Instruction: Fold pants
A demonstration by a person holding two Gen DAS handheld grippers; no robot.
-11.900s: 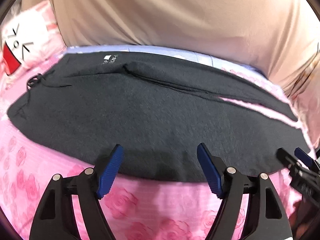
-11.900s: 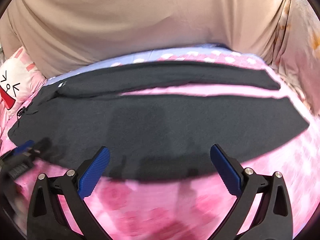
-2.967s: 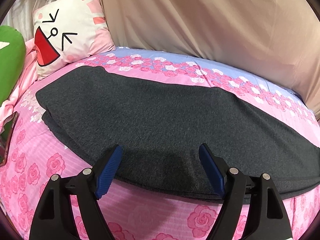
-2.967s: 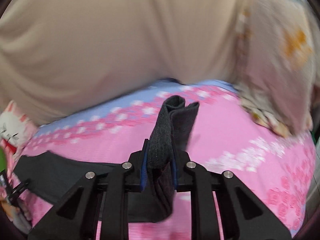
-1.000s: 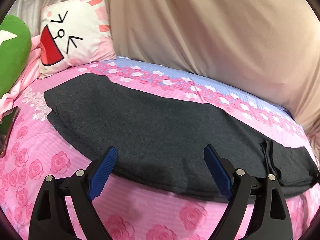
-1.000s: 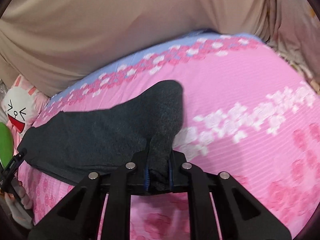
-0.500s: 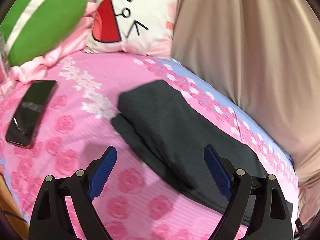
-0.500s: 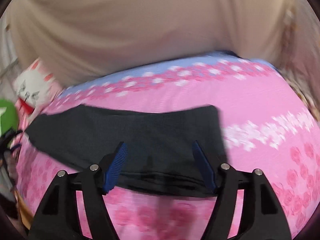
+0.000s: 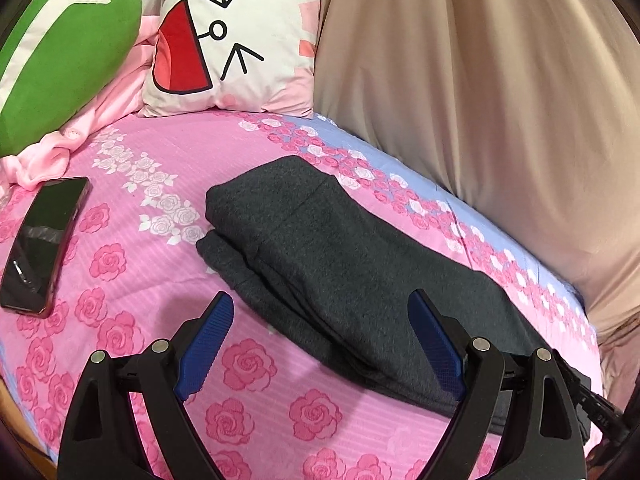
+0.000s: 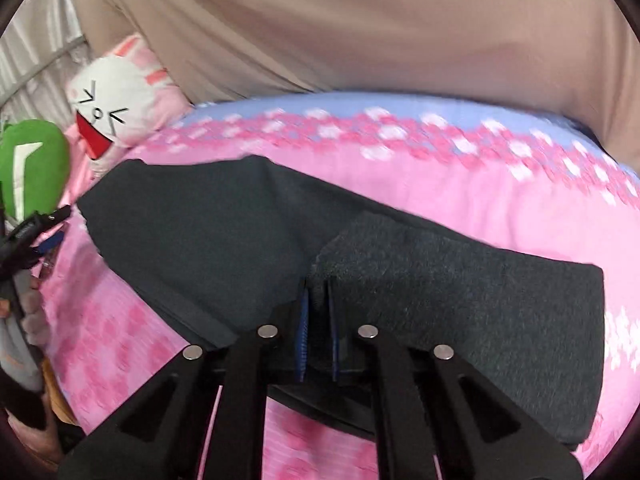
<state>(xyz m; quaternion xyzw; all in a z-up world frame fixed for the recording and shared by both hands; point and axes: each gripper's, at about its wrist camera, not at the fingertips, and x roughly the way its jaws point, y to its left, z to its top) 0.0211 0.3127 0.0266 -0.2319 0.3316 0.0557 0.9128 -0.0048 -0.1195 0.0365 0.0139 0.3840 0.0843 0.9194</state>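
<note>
The pants [image 9: 360,264] lie on the bed [image 9: 132,248], folded into a long dark grey band that runs from near the pillow end toward the right gripper [image 10: 318,312]. Its fingers are pressed together on a raised pinch of the cloth at the near edge. The left gripper [image 9: 320,340] hovers over the other part of the band with its blue fingers [image 9: 204,344] wide apart and holding nothing.

The step in hand seems to be one more fold across the length. To do it well, I think the right gripper should catch all the layers at the edge, lift only a little, and carry the end over so that the edges meet. The left gripper could press the cloth at the fold line, so the band does not slide.

The cloth looks thick, soft and a bit fuzzy, like fleece. The sheet is smooth pink cotton with roses. A glossy black phone [image 9: 44,244] lies flat well apart from the pants, and a square cartoon pillow [image 9: 236,40] stands behind.
</note>
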